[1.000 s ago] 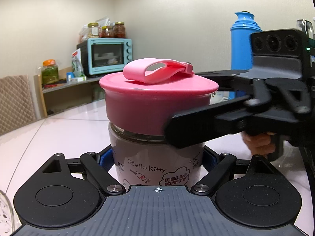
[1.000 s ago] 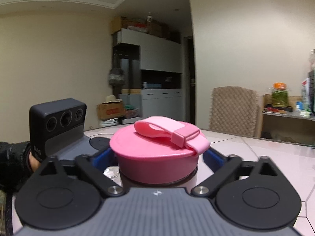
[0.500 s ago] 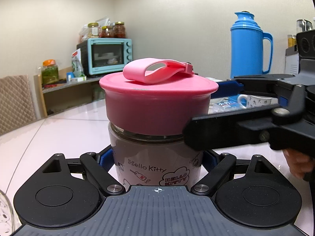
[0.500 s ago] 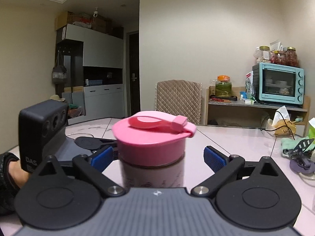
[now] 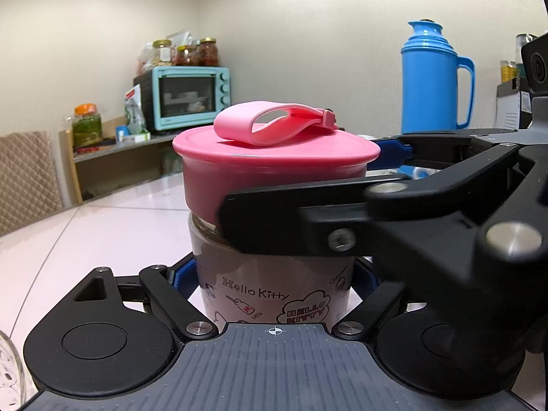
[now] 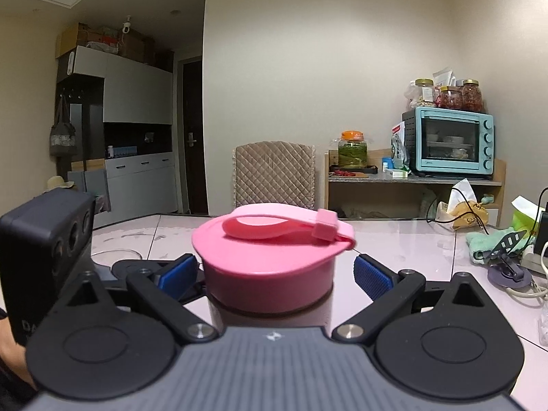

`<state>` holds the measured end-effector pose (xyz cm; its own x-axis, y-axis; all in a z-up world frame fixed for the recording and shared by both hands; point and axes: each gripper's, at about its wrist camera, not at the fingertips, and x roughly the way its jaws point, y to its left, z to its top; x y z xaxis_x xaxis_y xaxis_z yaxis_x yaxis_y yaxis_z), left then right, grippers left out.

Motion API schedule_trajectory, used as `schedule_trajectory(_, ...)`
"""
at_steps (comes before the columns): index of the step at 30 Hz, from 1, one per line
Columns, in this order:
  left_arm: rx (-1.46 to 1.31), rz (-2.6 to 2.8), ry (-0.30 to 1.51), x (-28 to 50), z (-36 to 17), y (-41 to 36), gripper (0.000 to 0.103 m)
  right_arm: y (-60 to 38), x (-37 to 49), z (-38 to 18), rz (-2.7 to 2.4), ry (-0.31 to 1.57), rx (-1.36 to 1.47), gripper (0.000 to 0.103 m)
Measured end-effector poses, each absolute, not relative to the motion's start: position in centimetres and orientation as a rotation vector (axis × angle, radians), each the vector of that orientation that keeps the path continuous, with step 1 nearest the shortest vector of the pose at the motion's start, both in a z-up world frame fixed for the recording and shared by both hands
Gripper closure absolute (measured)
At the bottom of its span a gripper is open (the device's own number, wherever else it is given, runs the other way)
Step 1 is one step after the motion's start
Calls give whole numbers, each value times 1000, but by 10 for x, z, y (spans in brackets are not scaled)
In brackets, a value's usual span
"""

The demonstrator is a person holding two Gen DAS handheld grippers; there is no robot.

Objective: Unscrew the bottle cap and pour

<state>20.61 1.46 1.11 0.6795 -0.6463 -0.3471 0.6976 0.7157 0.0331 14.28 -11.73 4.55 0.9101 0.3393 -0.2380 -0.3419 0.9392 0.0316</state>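
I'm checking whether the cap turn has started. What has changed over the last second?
The right tongs swung around the pink cap, let go, and their jaws have just been closing again with the cap between them, pads apart from it. The left tongs stayed clamped on the bottle; cap still on.

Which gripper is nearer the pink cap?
Right. The right gripper straddles the pink cap at cap height, its jaws just closing in but its pads apparently not yet pressing. The left gripper is lower, shut on the bottle beneath the cap.

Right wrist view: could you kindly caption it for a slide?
Open right tool straddling the bottle's pink cap.
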Motion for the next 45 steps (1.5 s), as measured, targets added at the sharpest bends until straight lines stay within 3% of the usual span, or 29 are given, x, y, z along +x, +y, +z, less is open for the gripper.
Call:
schedule_trajectory(4,168,-758,324,206,11,15,13,-110,144,47,324,237,-16,5)
schedule_trajectory(10,167,-758,324,206,11,15,13,-106,147,44,308,252,12,17)
schedule_trajectory(13,168,-758,324,206,11,15,13,-110,146,43,325,251,16,18)
schedule_trajectory(40,168,-757,324,208,11,15,13,-178,194,47,997,209,-110,18)
schedule_trajectory(45,168,-758,324,208,12,15,13,-175,186,53,933,223,-112,9)
